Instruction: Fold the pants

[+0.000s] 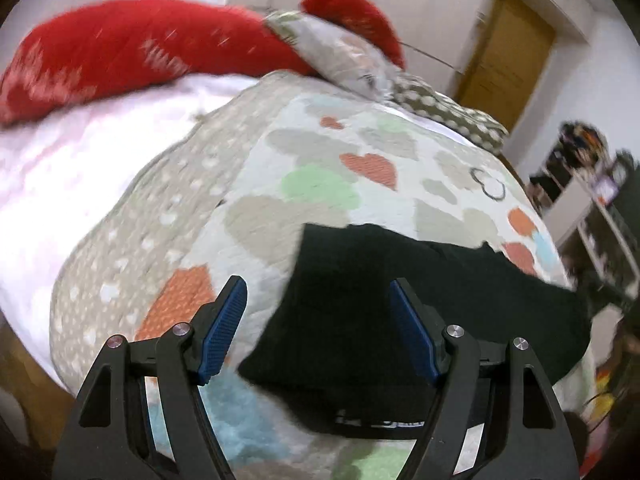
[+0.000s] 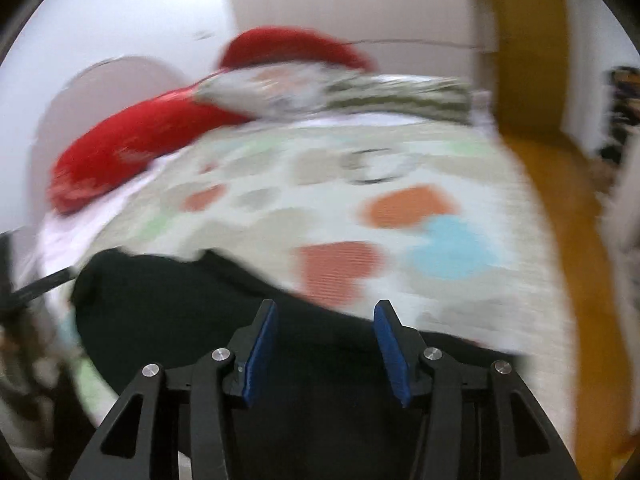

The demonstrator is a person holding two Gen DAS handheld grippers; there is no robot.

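Note:
The black pants (image 1: 420, 304) lie folded in a flat dark pile on the heart-patterned quilt (image 1: 320, 168) near the bed's front edge. My left gripper (image 1: 318, 292) is open and empty, hovering above the pile's left part. In the right wrist view the pants (image 2: 192, 304) lie at lower left on the quilt (image 2: 400, 216). My right gripper (image 2: 325, 312) is open and empty above their right part. That view is blurred by motion.
Red pillows (image 1: 120, 48) and a patterned cushion (image 1: 344, 52) lie at the head of the bed. A wooden door (image 1: 508, 60) and cluttered shelves (image 1: 592, 176) stand to the right. Orange floor (image 2: 560, 220) runs beside the bed.

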